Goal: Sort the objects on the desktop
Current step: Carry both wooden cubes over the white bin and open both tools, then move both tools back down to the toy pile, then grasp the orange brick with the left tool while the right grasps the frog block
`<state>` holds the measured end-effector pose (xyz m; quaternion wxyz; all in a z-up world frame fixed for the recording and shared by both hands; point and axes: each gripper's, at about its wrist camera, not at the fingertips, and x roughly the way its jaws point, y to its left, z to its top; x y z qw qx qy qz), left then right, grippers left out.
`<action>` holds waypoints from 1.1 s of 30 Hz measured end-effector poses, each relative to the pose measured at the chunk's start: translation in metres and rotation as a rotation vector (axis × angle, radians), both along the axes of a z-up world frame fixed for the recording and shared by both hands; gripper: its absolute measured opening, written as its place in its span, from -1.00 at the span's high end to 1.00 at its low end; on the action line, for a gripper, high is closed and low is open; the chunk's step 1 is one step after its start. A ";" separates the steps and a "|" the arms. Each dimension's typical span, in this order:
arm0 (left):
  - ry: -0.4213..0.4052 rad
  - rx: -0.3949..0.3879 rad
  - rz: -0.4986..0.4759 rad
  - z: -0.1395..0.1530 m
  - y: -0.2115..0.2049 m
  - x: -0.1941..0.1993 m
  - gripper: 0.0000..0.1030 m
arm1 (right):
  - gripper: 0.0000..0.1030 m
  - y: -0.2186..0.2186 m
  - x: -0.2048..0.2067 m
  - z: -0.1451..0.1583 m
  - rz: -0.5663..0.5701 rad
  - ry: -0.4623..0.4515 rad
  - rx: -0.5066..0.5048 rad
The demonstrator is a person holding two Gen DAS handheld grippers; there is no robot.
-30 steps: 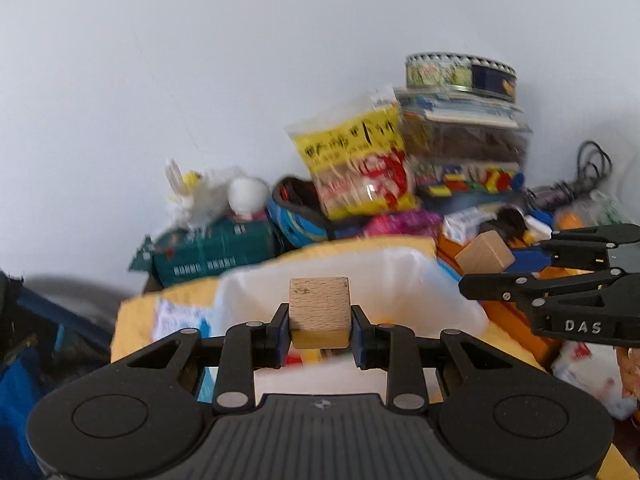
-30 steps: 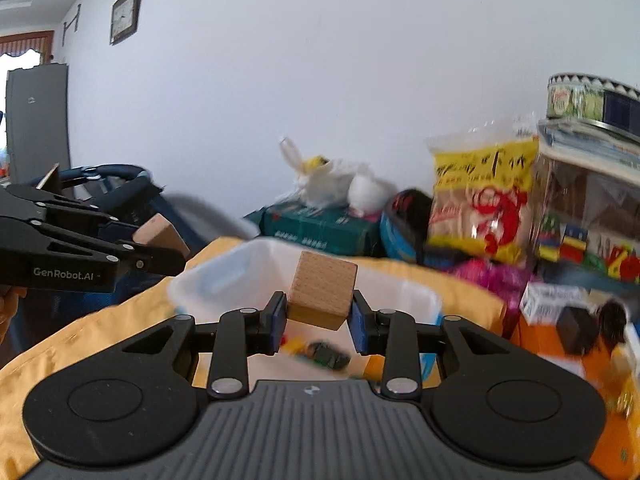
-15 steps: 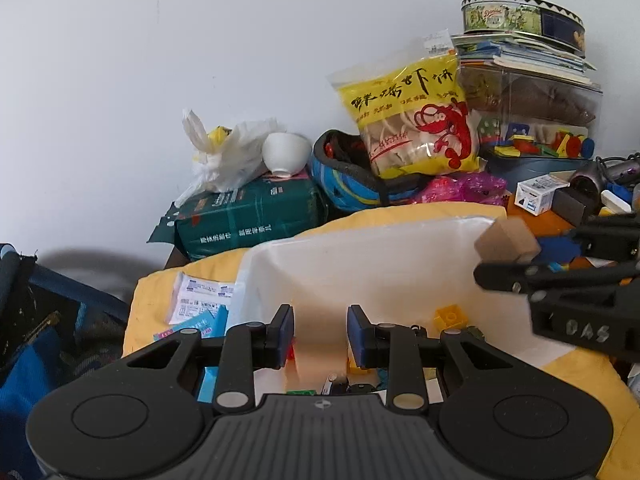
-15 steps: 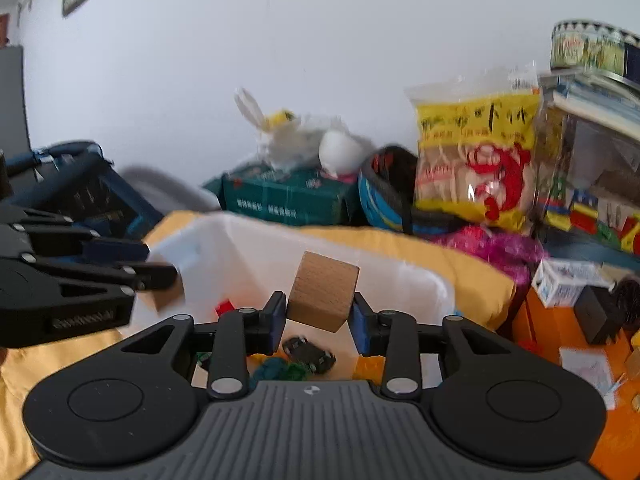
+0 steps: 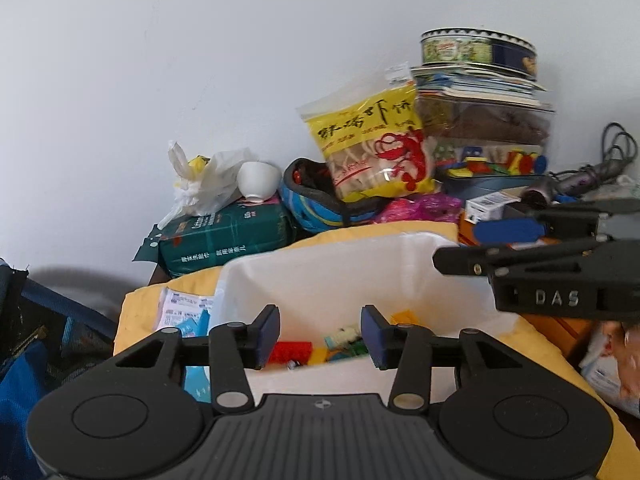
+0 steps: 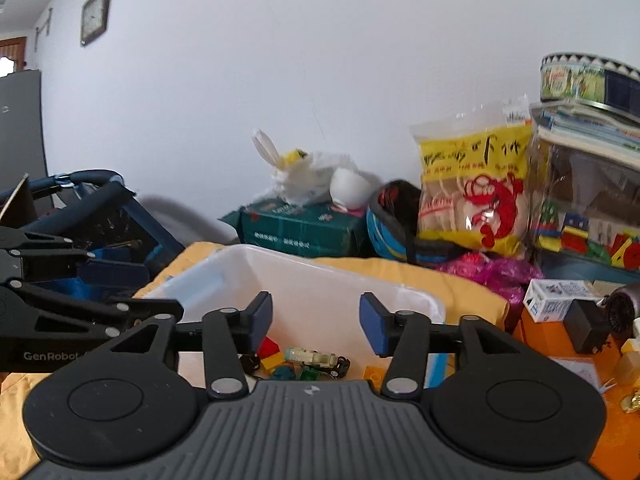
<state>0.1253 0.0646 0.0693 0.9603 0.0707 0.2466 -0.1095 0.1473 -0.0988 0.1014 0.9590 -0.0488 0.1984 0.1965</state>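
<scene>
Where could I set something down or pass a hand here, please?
The white bin's far half is bare floor, behind the toy bricks and toy car. Yellow cloth between bin and pink bag is free. The back wall is crowded: green pack, helmet, snack bag.

Legible: "DAS" on the right gripper [image 5: 456,249]; "GenRobot" on the left gripper [image 6: 160,288]; other print unreadable.

black claws [image 5: 320,330], blue pads [image 6: 262,318]
</scene>
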 end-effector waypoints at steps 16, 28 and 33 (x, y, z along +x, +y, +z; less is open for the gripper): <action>0.301 0.085 -0.155 -0.118 -0.033 -0.045 -0.03 | 0.05 -0.040 -0.093 -0.114 0.039 0.338 -0.128; 0.424 -0.155 -0.043 -0.142 -0.002 0.020 0.44 | 0.11 -0.031 -0.114 -0.119 0.072 0.329 -0.154; 0.442 -0.200 -0.083 -0.149 -0.002 0.022 0.46 | 0.11 -0.035 -0.115 -0.123 0.053 0.354 -0.136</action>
